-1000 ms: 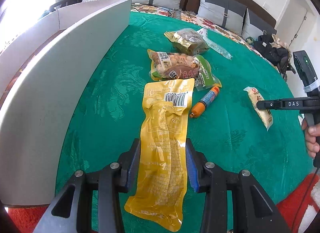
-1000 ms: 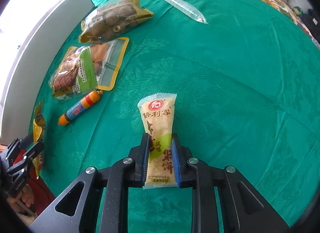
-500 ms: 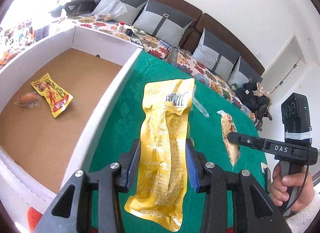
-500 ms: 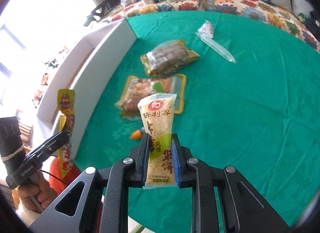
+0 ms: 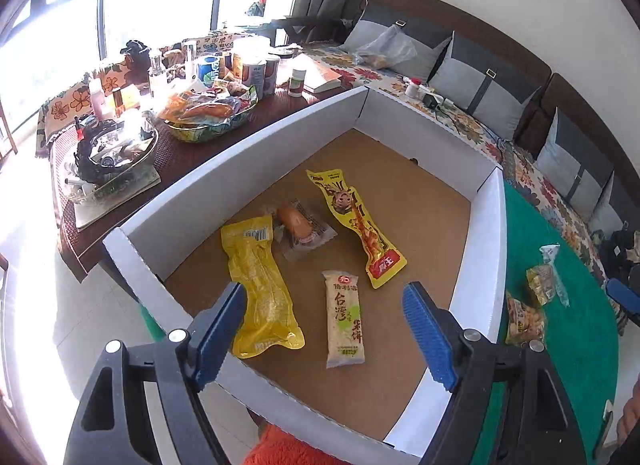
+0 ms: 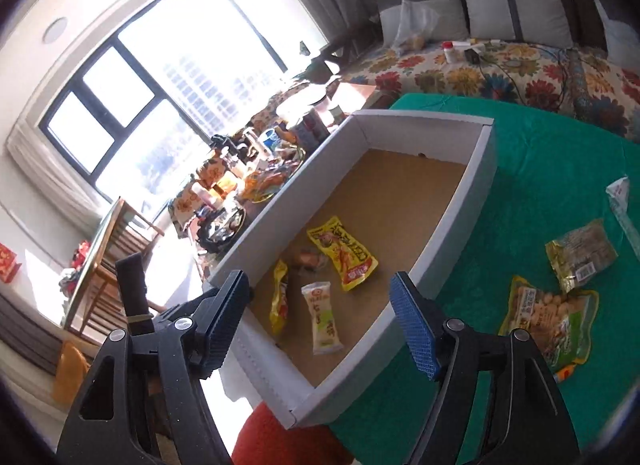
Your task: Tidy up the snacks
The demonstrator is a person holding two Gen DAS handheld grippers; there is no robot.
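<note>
**Both packets down in the box, my jaws standing wide**

My left gripper [image 5: 324, 337] hangs over the white cardboard box [image 5: 478, 249], its jaws spread wide after just opening, with nothing between the blue pads [image 5: 218, 331]. The plain yellow pouch [image 5: 260, 285] lies flat on the brown floor of the box, below and just inside my left-hand pad, its barcode end pointing away from me. The pale rice cracker packet [image 5: 345, 319] lies beside it, below the middle of the gap between my fingers, apart from both pads.

My right gripper [image 6: 320, 317] is likewise wide, having just been opening, and empty. From its view the cracker packet [image 6: 322, 319] rests on the box floor below the gap, nearer the left pad.

Further in lie a long yellow-and-red snack packet [image 5: 356, 227] and a small clear-wrapped sausage [image 5: 298, 225]. On the green cloth [image 6: 540, 169] to the right of the box, more snack bags [image 6: 554, 315] lie outside it.
</note>
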